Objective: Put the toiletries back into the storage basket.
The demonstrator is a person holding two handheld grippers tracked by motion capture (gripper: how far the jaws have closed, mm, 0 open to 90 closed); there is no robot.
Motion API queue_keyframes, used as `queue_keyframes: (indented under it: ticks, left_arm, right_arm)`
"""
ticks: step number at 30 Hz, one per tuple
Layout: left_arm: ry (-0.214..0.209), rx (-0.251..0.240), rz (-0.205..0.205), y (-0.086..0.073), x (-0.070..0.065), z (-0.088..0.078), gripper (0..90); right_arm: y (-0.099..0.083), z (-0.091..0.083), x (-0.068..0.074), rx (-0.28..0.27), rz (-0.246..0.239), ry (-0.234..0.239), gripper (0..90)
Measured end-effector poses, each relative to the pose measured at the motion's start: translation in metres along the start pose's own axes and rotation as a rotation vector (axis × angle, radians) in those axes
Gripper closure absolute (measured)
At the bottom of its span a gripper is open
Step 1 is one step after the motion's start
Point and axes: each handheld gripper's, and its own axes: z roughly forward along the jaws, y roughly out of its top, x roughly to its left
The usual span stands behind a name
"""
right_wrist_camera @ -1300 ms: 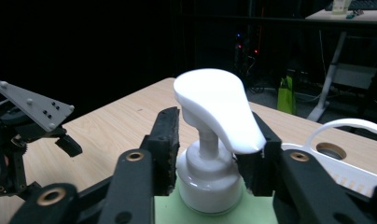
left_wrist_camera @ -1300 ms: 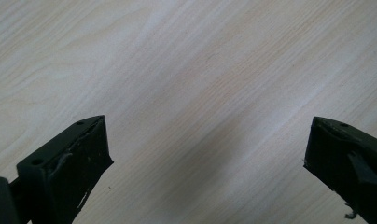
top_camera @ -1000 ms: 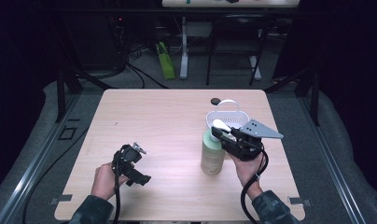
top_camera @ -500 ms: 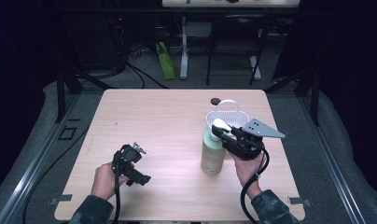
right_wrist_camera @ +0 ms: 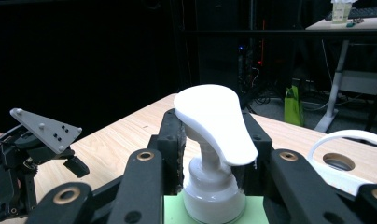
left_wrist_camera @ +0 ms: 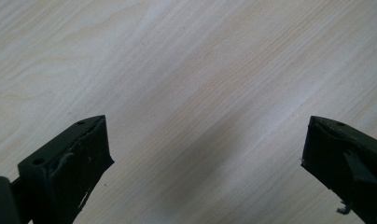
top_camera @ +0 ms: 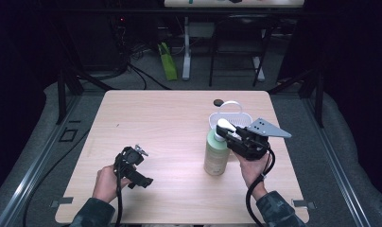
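- Left gripper: low over the worktop at the near-left, held in the left hand. Jaws released, spread wide in the left gripper view, bare wood grain between them, nothing held. Well apart from the bottle.
- Left side advice: keep it parked, or bring it over to brace the bottle body if the pump needs pressing. Approach level and don't nudge the base.
- Pump bottle: pale green body, stands upright on the worktop right of centre, just in front of the white basket. White pump head on top, spout pointing toward the right hand side in the high view.
- Right gripper: jaws clenched on the pump bottle at the neck collar, just under the pump head; right gripper view shows the two black jaws either side of the white collar. Right hand behind it.
- Step in hand, as I judge it: grasp at the neck ready to lift or shift the bottle, likely toward the basket.
- To do it well: keep the squeeze steady, since the collar is round and smooth and could slip or twist. Lift straight up, keep the bottle vertical so the heavy body doesn't swing. Clear the basket handle before moving over it.
- Small dark cap-like disc near the far edge; out of the way.
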Motion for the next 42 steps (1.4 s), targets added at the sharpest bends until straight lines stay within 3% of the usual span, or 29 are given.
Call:
queue_keyframes:
  ticks: [17,21,24,35,42]
  left_arm:
    - [0.039,0.01,-0.01,-0.001,-0.004,0.004,1.5]
    - [0.061,0.032,-0.015,0.0,-0.005,0.007,1.5]
    - [0.104,0.029,-0.025,0.0,-0.007,0.007,1.5]
    - [0.093,0.01,-0.052,-0.001,-0.006,0.006,1.5]
    - [0.088,0.025,-0.062,-0.002,-0.003,0.008,1.5]
  right_arm:
    - [0.011,-0.006,0.002,0.013,-0.025,0.005,67.8]
    - [0.013,-0.009,0.001,0.013,-0.027,0.004,67.8]
    - [0.015,-0.011,0.0,0.014,-0.034,-0.002,67.7]
    - [0.023,-0.018,-0.002,0.007,-0.039,-0.005,67.8]
    - [0.029,-0.023,-0.005,0.008,-0.051,-0.011,67.8]
